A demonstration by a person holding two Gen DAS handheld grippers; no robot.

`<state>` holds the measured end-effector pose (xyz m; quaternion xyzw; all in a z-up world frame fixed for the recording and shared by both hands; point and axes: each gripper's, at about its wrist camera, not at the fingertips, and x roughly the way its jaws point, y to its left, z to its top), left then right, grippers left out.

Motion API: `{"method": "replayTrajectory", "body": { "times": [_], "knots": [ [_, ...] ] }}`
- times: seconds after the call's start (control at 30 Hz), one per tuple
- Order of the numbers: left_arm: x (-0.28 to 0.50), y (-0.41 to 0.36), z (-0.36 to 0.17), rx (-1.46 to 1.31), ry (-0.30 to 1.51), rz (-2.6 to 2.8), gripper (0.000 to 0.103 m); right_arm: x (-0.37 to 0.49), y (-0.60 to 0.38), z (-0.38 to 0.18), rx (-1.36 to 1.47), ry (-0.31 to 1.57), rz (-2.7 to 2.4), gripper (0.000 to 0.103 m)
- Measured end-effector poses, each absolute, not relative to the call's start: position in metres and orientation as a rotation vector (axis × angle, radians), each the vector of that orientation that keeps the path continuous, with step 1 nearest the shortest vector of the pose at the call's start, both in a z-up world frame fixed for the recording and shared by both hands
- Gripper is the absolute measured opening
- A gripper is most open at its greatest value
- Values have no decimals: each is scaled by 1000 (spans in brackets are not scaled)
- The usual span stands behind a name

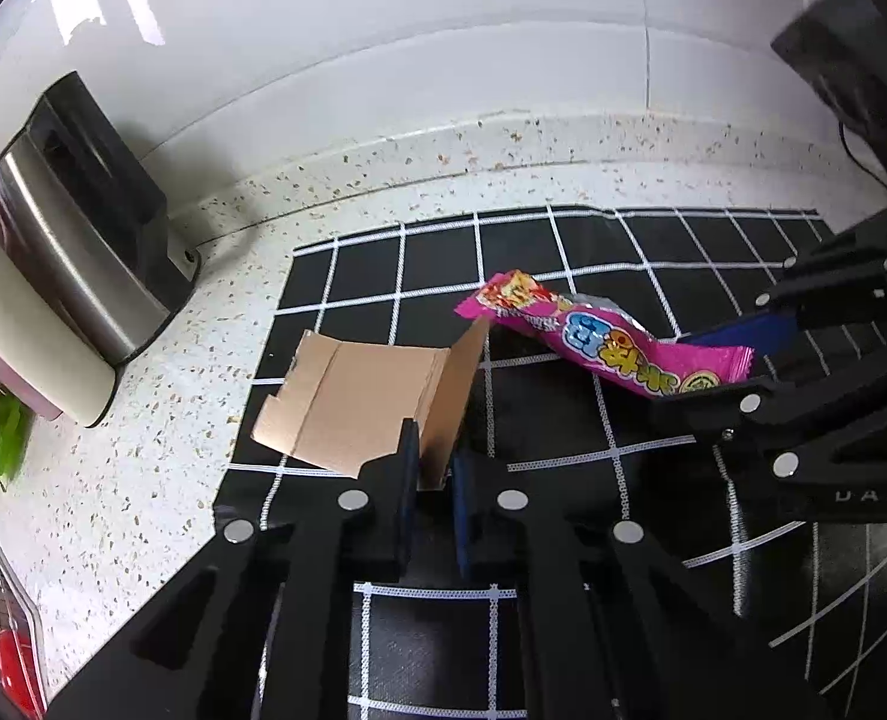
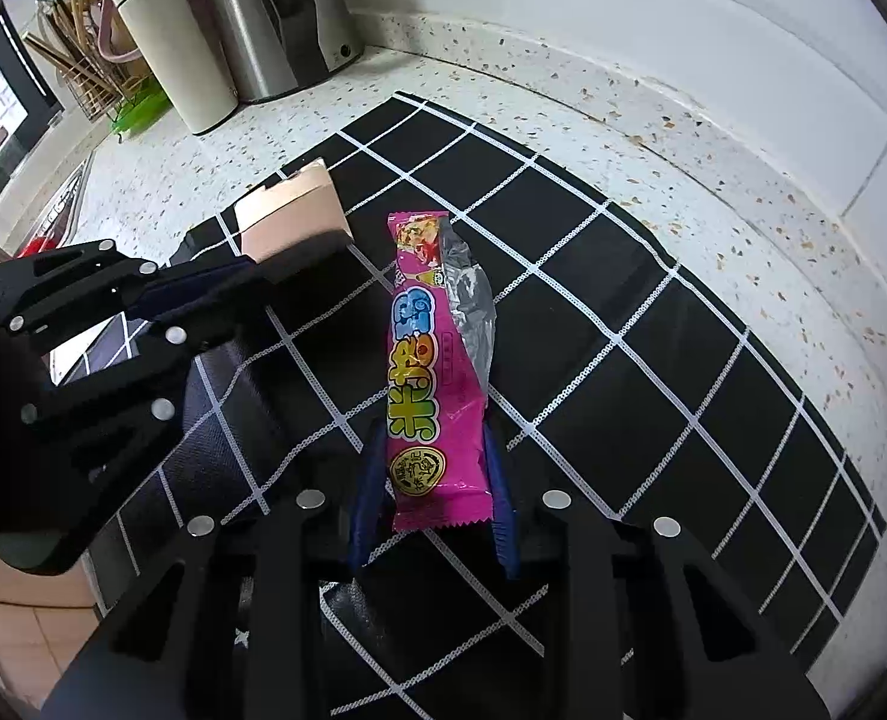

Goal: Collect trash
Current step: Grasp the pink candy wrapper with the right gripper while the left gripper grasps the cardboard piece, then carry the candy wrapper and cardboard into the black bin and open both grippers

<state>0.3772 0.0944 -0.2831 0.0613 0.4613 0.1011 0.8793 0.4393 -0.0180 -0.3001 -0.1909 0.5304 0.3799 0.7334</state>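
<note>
A folded brown cardboard piece [image 1: 371,402] stands on the black checked mat [image 1: 563,252]. My left gripper [image 1: 434,468] is shut on its near flap. It also shows in the right wrist view [image 2: 290,222], held by the left gripper [image 2: 251,270]. A pink snack wrapper [image 2: 434,372] lies lengthwise between the blue pads [image 2: 365,498] of my right gripper [image 2: 434,480], which grips its near end. In the left wrist view the wrapper [image 1: 605,330] sticks out leftward from the right gripper [image 1: 737,360], lifted off the mat.
The mat [image 2: 653,324] lies on a speckled white counter [image 1: 161,420]. A steel kettle [image 1: 65,222] and a cream cylinder [image 2: 167,42] stand at the back left by the white tiled wall. A utensil rack [image 2: 89,78] is further left.
</note>
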Motion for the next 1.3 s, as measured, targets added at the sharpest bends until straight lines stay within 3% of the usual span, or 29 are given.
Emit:
{"method": "replayTrajectory", "body": {
  "times": [0.37, 1.3],
  "knots": [
    [340, 100, -245, 53, 888, 271, 2, 422, -19, -283, -426, 1126, 846, 23],
    [144, 85, -194, -154, 810, 419, 2, 280, -7, -250, -502, 1057, 972, 22]
  ]
}}
